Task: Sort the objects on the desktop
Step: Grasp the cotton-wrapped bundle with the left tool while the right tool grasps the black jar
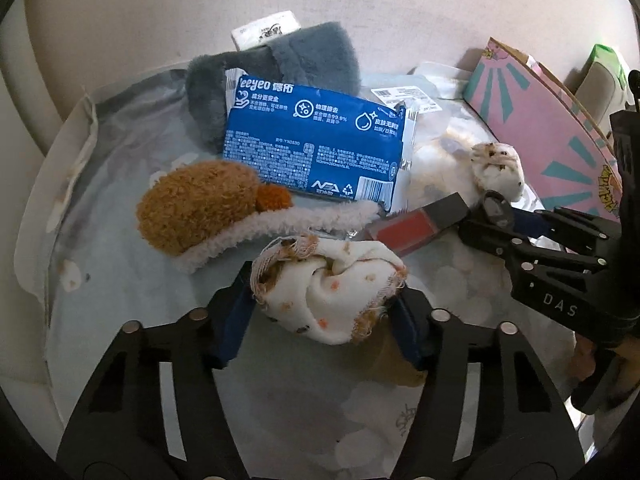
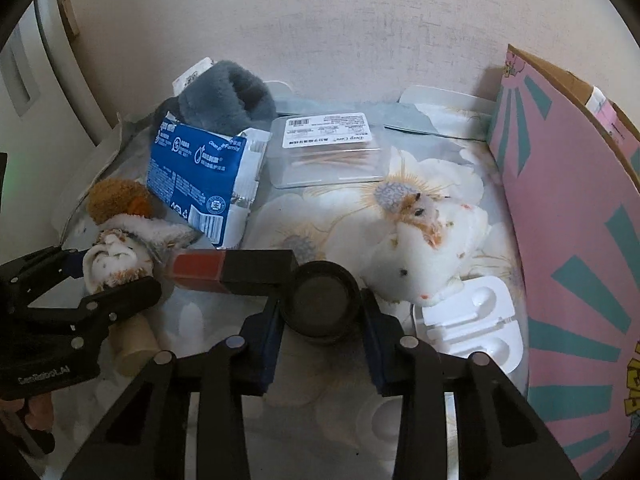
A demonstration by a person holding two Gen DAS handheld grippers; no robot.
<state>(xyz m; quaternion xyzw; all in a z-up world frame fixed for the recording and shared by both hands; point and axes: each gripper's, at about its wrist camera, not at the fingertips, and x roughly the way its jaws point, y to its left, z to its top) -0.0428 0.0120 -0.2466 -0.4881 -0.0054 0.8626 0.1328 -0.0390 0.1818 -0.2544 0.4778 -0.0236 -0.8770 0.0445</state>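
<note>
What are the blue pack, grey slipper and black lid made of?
Blue pack: glossy plastic film, crinkled with crimped silver ends. Grey slipper: plush fleece, fuzzy matte pile. Black lid: likely hard plastic, smooth, dull sheen; could be metal.

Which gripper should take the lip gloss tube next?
Neither is free: the left gripper is shut on a balled cloth, the right gripper on a round black lid. Right is better placed, I'd judge: the lip gloss tube lies just beyond its left finger.
</note>
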